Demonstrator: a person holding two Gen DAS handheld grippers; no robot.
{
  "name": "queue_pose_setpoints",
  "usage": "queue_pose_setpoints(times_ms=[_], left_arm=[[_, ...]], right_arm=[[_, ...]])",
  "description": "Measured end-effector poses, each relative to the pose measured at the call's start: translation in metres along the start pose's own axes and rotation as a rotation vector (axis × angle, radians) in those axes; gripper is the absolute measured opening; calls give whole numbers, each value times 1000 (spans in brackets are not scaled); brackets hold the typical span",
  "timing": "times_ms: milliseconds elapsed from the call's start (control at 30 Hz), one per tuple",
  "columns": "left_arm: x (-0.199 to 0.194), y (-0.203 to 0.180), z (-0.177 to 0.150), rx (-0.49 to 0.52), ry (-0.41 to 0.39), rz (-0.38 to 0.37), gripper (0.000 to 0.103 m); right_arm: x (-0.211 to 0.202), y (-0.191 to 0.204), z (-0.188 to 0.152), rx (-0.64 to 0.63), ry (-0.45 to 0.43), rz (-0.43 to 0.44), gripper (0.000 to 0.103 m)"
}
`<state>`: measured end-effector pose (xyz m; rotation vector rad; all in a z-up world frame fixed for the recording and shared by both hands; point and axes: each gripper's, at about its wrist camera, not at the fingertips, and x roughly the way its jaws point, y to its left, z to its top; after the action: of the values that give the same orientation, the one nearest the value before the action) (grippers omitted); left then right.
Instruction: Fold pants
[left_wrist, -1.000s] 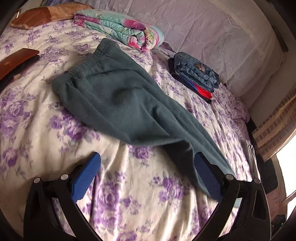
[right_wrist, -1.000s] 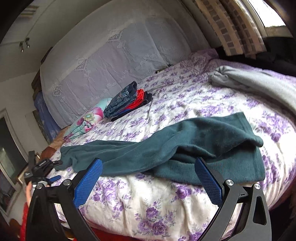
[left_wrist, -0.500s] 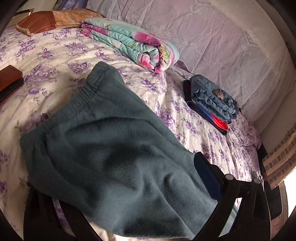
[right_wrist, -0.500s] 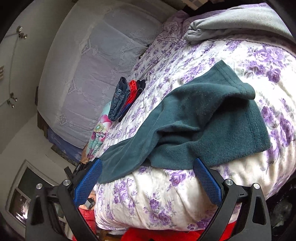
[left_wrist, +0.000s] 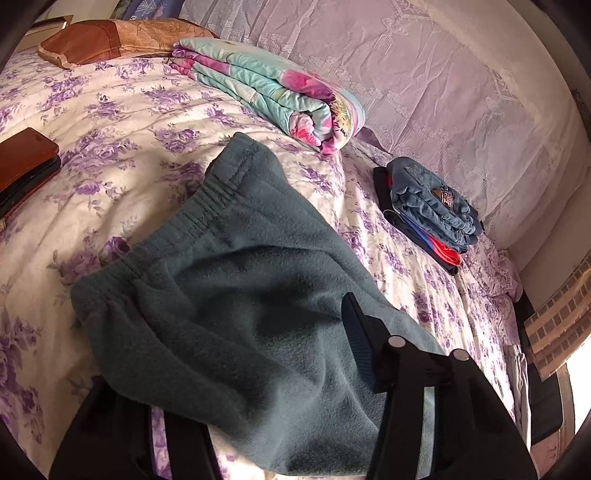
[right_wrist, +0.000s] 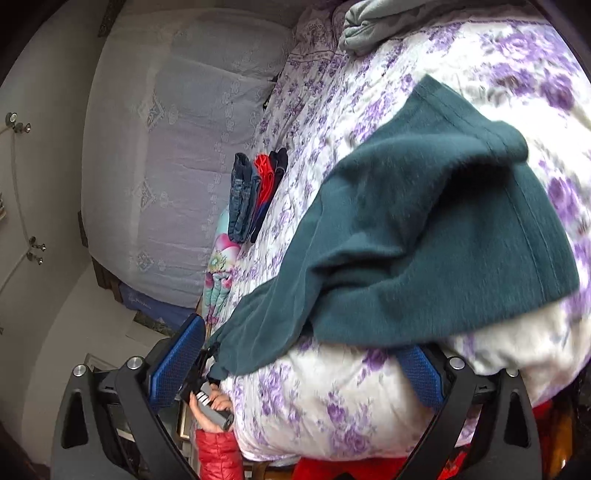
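Folding just starting: pants (left_wrist: 236, 314) lying unfolded on bed (left_wrist: 122, 122).
Left gripper (left_wrist: 280, 373) closing around waist fabric (one finger hidden); right gripper (right_wrist: 299, 365) gaping wide, holding nothing.

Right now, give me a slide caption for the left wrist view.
Left gripper closing on teal pants spread across a floral bedspread.

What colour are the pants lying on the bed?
Dark teal green all over, with no pattern. The pants show best in the right wrist view.
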<state>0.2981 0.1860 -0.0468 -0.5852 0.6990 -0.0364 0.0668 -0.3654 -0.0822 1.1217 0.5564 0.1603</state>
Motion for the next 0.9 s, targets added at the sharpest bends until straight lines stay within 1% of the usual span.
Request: queue_pose_setpoints(times_ms=[33,67,100,133,167,200,233,267,300,333,400,467,533,567,633,667,700,733,800,833,867,900], left_arm=[[0,1,0,1,2,-8,52],[0,2,-1,2,4,-15,52],[-1,2,-2,2,5,-20,52],[-2,2,-3,1,6,-26,52],[-2,2,-3,1,9,-33,53],[-3,2,-4,5,14,-40,55],[-3,1,-5,12,19,-47,57],[-4,0,-6,23,25,-53,61],[-4,-2,-6,33,32,-52,64],[-4,-4,-8,45,38,-48,66],[-6,-9,-12,78,53,-39,73],[-6,-15,-14,121,70,-26,78],[-3,-18,-13,148,92,-10,79],[-3,-18,-12,146,104,-11,80],[-2,-12,-6,120,125,-33,79],[-1,-10,-4,110,134,-43,79],[0,-9,-1,105,141,-50,76],[1,-9,1,105,144,-41,73],[3,-7,5,102,144,-15,53],[3,-5,6,90,142,-12,47],[2,-1,7,69,139,-15,33],[1,5,9,38,140,-28,16]], right_arm=[[1,5,2,-15,-12,-15,100],[2,11,5,-56,-24,-23,100],[0,16,7,-106,-54,-25,95],[-3,22,10,-161,-86,-57,77],[-2,26,14,-205,-98,-78,73],[2,27,19,-217,-85,-88,73],[8,23,26,-201,-58,-114,72],[13,13,31,-151,-27,-129,71],[14,6,33,-110,-14,-134,68],[12,6,31,-116,-14,-143,63],[10,10,27,-159,0,-157,63],[11,8,23,-174,9,-177,59],[6,1,23,-152,-4,-168,44],[5,-2,23,-140,-1,-161,39],[3,-9,24,-125,-4,-139,24],[2,-15,24,-114,-8,-134,18],[2,-19,25,-103,-8,-129,9],[2,-22,26,-91,-7,-114,8],[0,-20,26,-104,-12,-104,8],[-1,-16,26,-121,-19,-105,8],[-1,-13,28,-137,-25,-104,8],[-2,-9,30,-153,-32,-103,8]])
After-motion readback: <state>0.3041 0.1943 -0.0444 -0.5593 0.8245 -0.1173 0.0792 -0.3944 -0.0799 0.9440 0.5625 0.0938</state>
